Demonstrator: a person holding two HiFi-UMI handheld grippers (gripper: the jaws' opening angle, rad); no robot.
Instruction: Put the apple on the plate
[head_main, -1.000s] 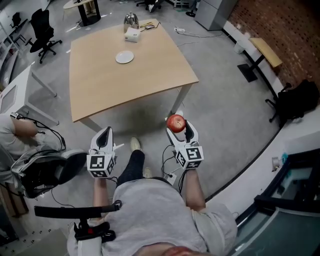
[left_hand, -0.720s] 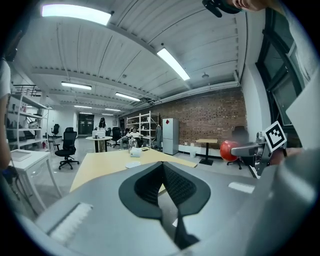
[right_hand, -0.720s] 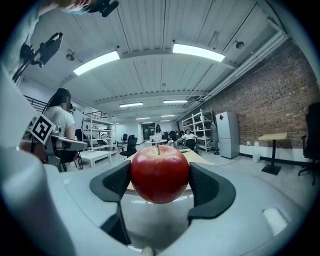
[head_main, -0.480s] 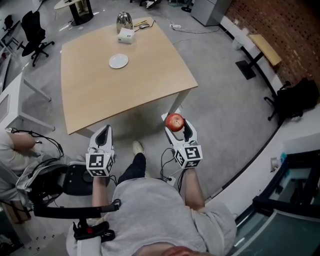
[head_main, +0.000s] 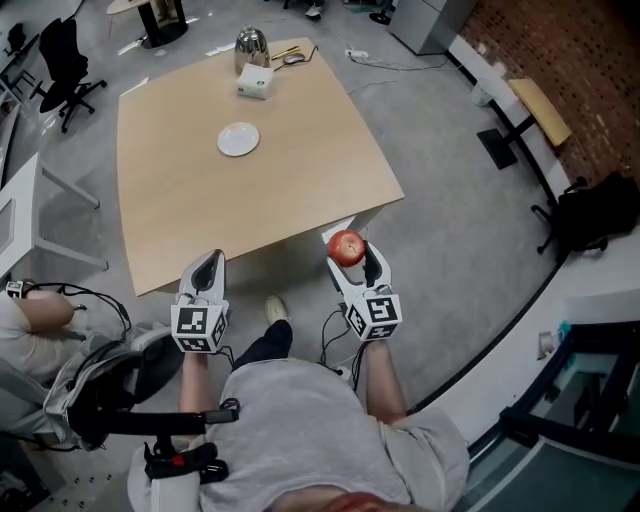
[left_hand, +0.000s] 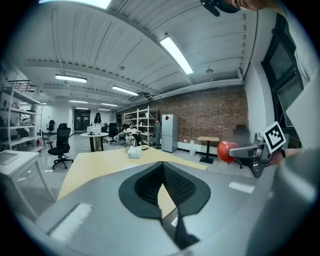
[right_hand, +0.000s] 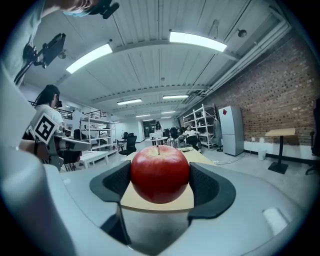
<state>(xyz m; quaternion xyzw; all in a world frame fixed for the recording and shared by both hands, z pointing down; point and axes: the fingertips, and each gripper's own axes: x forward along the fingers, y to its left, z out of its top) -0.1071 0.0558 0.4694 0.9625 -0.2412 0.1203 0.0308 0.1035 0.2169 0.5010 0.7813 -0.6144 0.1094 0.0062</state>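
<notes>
R gripper (right_hand: 160, 182) clamped on glossy red apple (head_main: 347, 246), just short of light wooden table (head_main: 310, 170).
L gripper (left_hand: 162, 172) jaws pressed together, nothing btwn them. Small round white plate (head_main: 238, 139) sits mid-table, well apart from apple. Risk: long carry w/ smooth round fruit pinched only at its sides; a jolt or eased squeeze could drop it.

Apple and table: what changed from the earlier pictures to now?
The person has walked closer to the table: its near edge now lies nearer both claws in the head view, and the plate looks closer too. Nothing was grabbed or let go. The right claw still holds the apple, the left claw is still shut and empty, and the plate is still bare.
</notes>
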